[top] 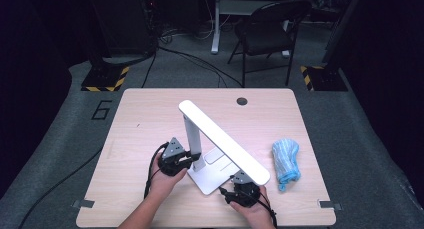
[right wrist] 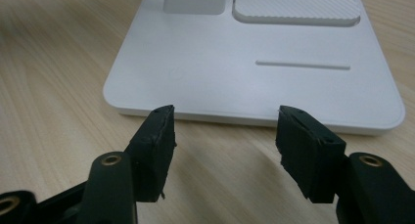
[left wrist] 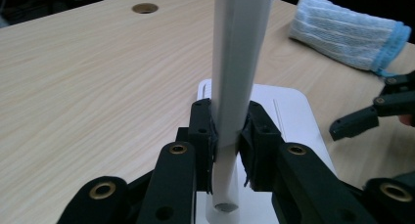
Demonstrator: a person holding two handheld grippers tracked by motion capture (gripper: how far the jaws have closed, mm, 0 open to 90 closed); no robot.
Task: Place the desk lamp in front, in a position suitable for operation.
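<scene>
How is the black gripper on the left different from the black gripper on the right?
The left gripper is shut on the white desk lamp's upright post; the right gripper stands open, holding nothing. The left one sits beside the post; the right one faces the front edge of the lamp's flat white base. Both are black, two-jawed and hand-held.

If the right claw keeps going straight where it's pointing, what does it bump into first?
Most likely the near edge of the flat white lamp base. The open right claw points straight at it, low over the light wooden table, with nothing between them.
</scene>
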